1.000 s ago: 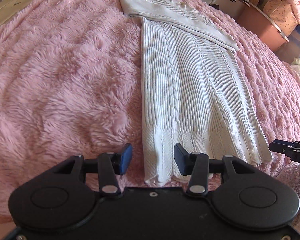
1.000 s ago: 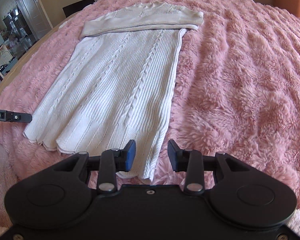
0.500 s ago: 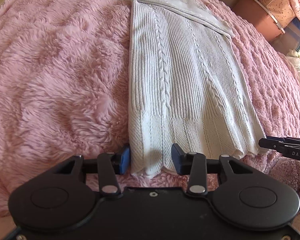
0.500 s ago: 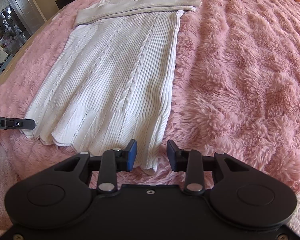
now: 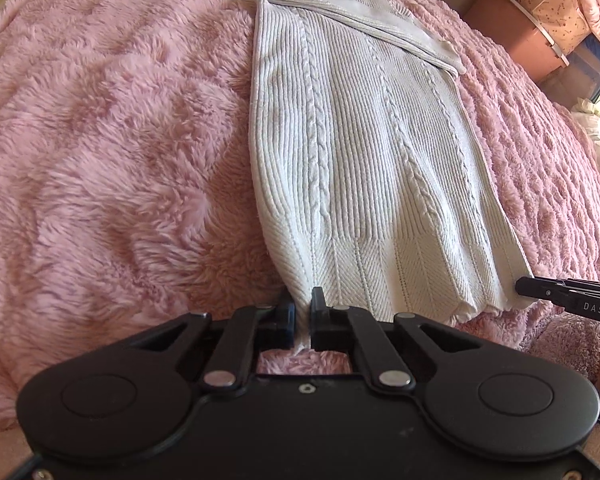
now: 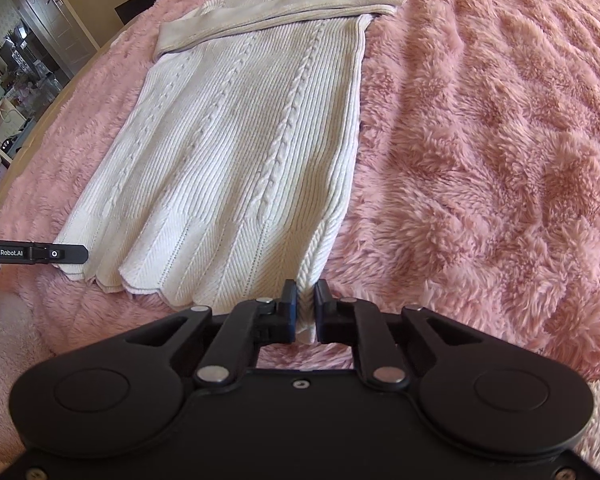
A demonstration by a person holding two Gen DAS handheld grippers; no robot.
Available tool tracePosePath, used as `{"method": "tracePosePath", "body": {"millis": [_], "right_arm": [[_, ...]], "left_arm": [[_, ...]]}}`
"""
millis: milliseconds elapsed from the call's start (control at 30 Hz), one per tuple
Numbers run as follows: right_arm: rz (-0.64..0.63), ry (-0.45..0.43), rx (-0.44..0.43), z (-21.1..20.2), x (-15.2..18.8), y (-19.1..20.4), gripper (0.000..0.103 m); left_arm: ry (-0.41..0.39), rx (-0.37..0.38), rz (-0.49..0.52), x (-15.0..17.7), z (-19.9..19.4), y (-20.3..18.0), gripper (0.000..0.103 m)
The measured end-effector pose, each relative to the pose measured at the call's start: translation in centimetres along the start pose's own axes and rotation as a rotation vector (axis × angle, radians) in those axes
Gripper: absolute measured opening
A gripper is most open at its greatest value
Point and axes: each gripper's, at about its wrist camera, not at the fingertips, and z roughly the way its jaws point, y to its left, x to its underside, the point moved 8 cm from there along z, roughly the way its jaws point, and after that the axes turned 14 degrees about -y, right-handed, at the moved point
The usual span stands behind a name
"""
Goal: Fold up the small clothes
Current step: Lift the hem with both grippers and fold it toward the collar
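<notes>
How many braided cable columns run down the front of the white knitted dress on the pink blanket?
3 on the dress: one near its left edge, one down the middle, one nearer the right edge. The sleeves folded across the top may hide others.

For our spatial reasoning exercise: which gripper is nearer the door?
Left. The left gripper pinches the dress hem corner on the side of the door; the right gripper, the opposite corner.

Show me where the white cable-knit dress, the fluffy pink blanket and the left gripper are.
white cable-knit dress (image 6: 240, 152): right wrist view, middle of the skirt.
fluffy pink blanket (image 5: 100, 140): left wrist view, bare part left of the dress.
left gripper (image 5: 302, 320): left wrist view, between fingertips, shut on the hem corner.
</notes>
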Motion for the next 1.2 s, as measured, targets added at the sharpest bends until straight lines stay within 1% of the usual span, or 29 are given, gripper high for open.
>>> {"method": "tracePosePath", "body": {"millis": [67,133,233,333,500,567,667,767,833,933,1033,1133,1200], "right_arm": [[0.012,-0.007,-0.011,-0.3,-0.3,0.1,0.01],[0.026,-0.018,-0.02,-0.6,-0.8,0.1,0.01],[0.044,-0.048,-0.035,-1.1,-2.2,0.2,0.01],[0.058,-0.094,-0.049,-1.8,-4.3,0.1,0.01],[0.088,-0.179,-0.074,-2.4,-9.1,-0.1,0.01],[0.112,-0.211,-0.084,-2.4,-11.2,-0.4,0.01],[0.145,-0.247,-0.104,-1.9,-14.3,-0.7,0.01],[0.145,-0.293,-0.103,-0.9,-17.7,-1.2,0.01],[0.135,-0.326,-0.092,0.0,-20.1,-1.4,0.01],[0.161,-0.363,-0.088,1.8,-23.3,-2.3,0.01],[0.181,-0.39,-0.08,4.1,-26.2,-3.2,0.01],[0.195,-0.403,-0.075,6.8,-29.0,-4.0,0.01],[0.197,-0.409,-0.064,8.6,-30.6,-4.4,0.01]], "left_arm": [[-0.024,0.013,-0.014,-0.6,-0.4,-0.1,0.003],[-0.046,0.044,-0.035,-1.6,-0.9,-0.5,0.003],[-0.084,0.064,-0.042,-3.5,-1.5,-0.9,0.003],[-0.111,0.086,-0.047,-5.8,-1.8,-1.3,0.003],[-0.155,0.1,-0.022,-10.9,-1.7,-2.1,0.003],[-0.172,0.117,-0.032,-13.1,-1.5,-2.3,0.003],[-0.209,0.128,-0.04,-16.9,-1.2,-2.3,0.003],[-0.246,0.139,-0.043,-21.0,-0.5,-2.2,0.003],[-0.262,0.14,-0.034,-24.0,0.4,-2.2,0.003],[-0.274,0.145,-0.019,-28.1,2.3,-2.1,0.003],[-0.279,0.141,-0.042,-31.7,4.6,-1.6,0.003],[-0.285,0.112,-0.049,-35.2,7.6,-0.9,0.003],[-0.29,0.096,-0.041,-36.9,9.6,-0.6,0.003]]}}
